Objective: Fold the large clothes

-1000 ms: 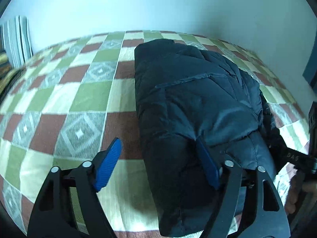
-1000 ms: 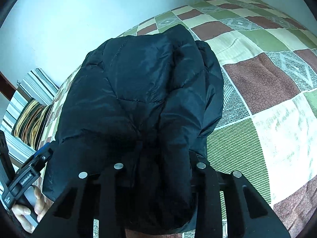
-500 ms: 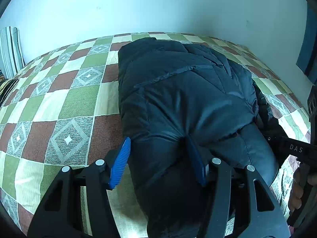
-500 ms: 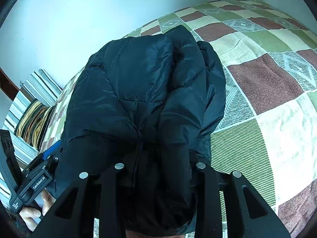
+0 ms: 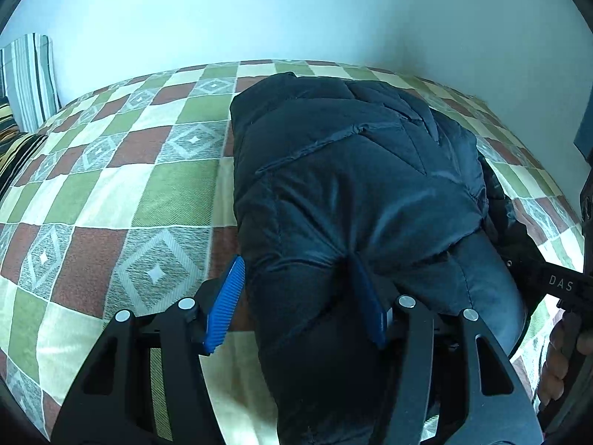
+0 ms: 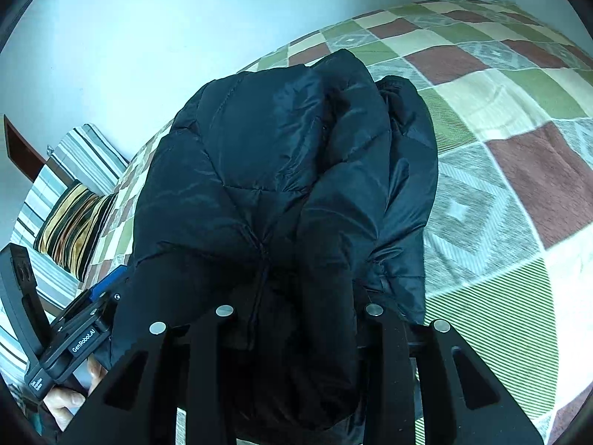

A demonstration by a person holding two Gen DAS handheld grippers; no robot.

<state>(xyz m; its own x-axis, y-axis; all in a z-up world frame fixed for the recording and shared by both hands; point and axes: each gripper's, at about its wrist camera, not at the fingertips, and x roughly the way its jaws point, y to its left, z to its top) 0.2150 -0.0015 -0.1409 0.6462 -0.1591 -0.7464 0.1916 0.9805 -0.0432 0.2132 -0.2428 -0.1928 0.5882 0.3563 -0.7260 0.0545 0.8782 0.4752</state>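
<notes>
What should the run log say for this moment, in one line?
stage: folding | black puffer jacket on checkered bedspread | left gripper: around jacket edge | right gripper: fingertips hidden by jacket
</notes>
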